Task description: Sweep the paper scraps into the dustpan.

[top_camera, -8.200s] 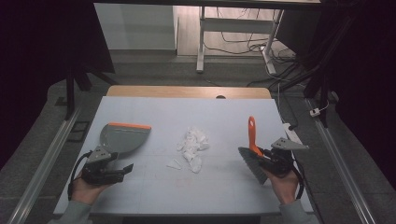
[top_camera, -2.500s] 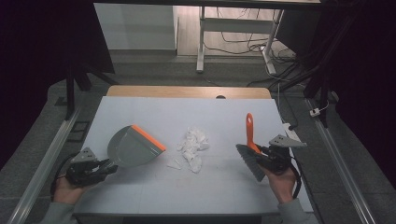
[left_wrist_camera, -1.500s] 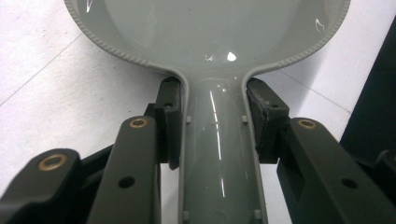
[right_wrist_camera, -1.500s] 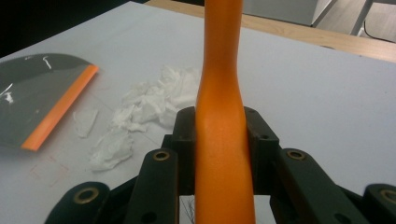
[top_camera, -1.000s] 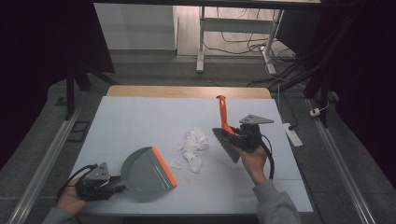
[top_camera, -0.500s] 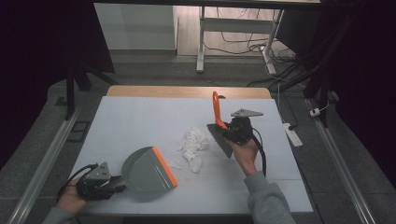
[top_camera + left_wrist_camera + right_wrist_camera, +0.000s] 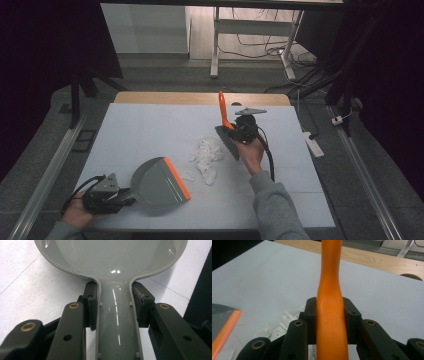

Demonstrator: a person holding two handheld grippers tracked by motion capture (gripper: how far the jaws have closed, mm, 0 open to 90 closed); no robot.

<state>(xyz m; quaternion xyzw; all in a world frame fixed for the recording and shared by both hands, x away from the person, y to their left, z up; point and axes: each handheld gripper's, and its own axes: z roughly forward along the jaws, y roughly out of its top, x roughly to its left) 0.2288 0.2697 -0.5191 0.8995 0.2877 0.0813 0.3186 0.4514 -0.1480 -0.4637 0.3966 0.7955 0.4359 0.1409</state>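
The left gripper (image 7: 107,192), near the table's (image 7: 150,125) front left corner, has its jaws clamped on the grey handle of the dustpan (image 7: 160,181), which lies flat with its orange lip facing the crumpled paper (image 7: 207,156) at the table's middle. The right gripper (image 7: 239,131), just right of the paper, has its jaws closed tight around the orange handle of the brush (image 7: 223,122); the handle points toward the far edge. No brand, label or writing can be read on any of these things
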